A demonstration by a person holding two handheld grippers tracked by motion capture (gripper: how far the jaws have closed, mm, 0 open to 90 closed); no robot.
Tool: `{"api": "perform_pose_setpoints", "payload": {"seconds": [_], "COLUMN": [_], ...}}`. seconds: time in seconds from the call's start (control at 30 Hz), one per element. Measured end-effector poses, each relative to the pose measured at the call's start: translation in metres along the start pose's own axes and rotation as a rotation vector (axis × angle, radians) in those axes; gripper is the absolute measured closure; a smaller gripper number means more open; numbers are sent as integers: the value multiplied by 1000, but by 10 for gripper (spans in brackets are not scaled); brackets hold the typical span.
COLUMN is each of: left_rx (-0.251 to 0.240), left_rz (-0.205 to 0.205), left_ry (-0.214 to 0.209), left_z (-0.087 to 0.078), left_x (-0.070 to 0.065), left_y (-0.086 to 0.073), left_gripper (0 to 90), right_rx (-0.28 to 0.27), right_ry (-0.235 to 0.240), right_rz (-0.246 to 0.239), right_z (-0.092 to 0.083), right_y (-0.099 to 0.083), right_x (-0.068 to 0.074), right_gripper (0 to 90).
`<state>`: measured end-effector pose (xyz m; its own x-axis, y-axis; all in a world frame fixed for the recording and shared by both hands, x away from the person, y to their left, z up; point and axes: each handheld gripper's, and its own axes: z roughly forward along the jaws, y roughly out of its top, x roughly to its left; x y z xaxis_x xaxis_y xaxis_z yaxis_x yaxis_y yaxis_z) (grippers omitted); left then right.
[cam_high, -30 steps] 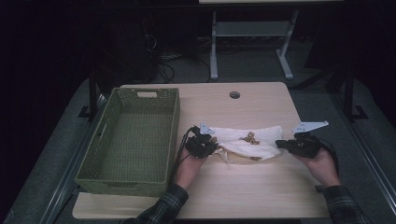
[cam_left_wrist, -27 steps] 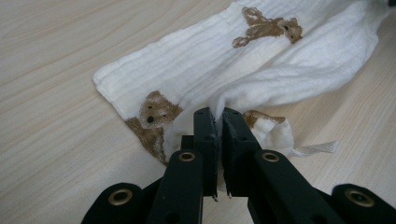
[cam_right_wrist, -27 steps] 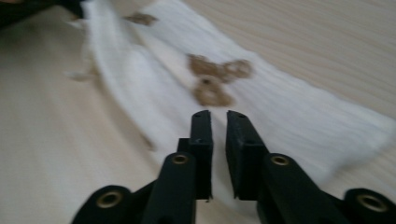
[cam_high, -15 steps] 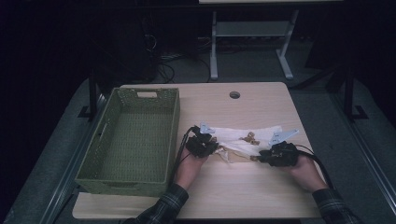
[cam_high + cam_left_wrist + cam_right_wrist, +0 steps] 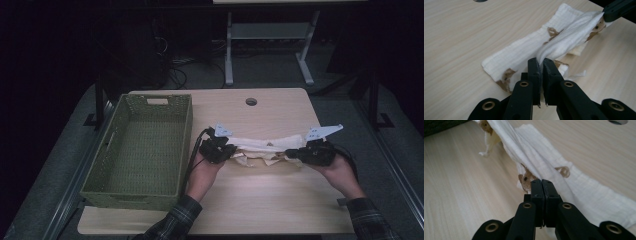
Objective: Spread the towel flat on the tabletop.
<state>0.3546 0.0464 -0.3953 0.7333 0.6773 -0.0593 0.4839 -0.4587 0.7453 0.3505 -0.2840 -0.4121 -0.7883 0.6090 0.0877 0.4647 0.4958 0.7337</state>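
A white cloth point(image 5: 265, 145) with brown prints is stretched between my two grippers over the table's middle. My left gripper point(image 5: 227, 149) is shut on its left end; in the left gripper view the jaws point(image 5: 540, 62) pinch a gathered fold of the cloth point(image 5: 524, 50). My right gripper point(image 5: 296, 152) has just been closing and is now shut on the right end; its jaws point(image 5: 541, 182) clamp the cloth point(image 5: 574, 190) by a brown print. The held edge is taut and lifted, while the lower part sags onto the wood. The right gripper's tip point(image 5: 616, 10) also appears far off in the left gripper view.
A green woven basket point(image 5: 186, 130) stands on the left of the light wooden table point(image 5: 270, 200), close to my left hand. A round cable hole point(image 5: 251, 101) lies at the table's back. Table legs and cables stand on the dark floor beyond.
The right gripper dipped in toward the cloth's near right edge, then moved back out to the right. Both hands rose a little, and the cloth now hangs taut between them.
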Motion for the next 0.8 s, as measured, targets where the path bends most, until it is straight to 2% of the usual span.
{"api": "perform_pose_setpoints", "payload": {"seconds": [0.03, 0.13, 0.33, 0.4, 0.47, 0.53, 0.6, 0.63, 0.7, 0.8], "left_rx": [4, 17, 62, 83, 111, 139, 146, 139, 129, 95], "left_rz": [-7, -27, -62, -72, -62, -66, -79, -72, -59, -27], "left_ry": [6, 38, 94, 102, 121, 140, 146, 153, 159, 146], "left_z": [3, 16, 44, 55, 64, 72, 73, 70, 63, 49], "left_x": [2, 11, 28, 33, 37, 39, 41, 40, 38, 29], "left_y": [2, 6, 8, 6, 3, 0, -3, -3, -1, 3], "left_gripper": [849, 849, 847, 843, 833, 787, 734, 704, 662, 630], "right_rx": [-6, -3, 21, 47, 68, 88, 101, 94, 63, 7], "right_ry": [-4, -6, -17, -23, -36, -48, -58, -63, -70, -65], "right_rz": [-14, 5, 31, 47, 64, 71, 78, 88, 98, 102], "right_z": [1, 7, 36, 46, 56, 65, 71, 70, 61, 44], "right_y": [2, 9, 17, 17, 15, 13, 10, 10, 11, 14], "right_x": [-4, -15, -43, -50, -55, -59, -61, -61, -62, -61], "right_gripper": [880, 880, 878, 878, 876, 861, 800, 770, 723, 717]}}
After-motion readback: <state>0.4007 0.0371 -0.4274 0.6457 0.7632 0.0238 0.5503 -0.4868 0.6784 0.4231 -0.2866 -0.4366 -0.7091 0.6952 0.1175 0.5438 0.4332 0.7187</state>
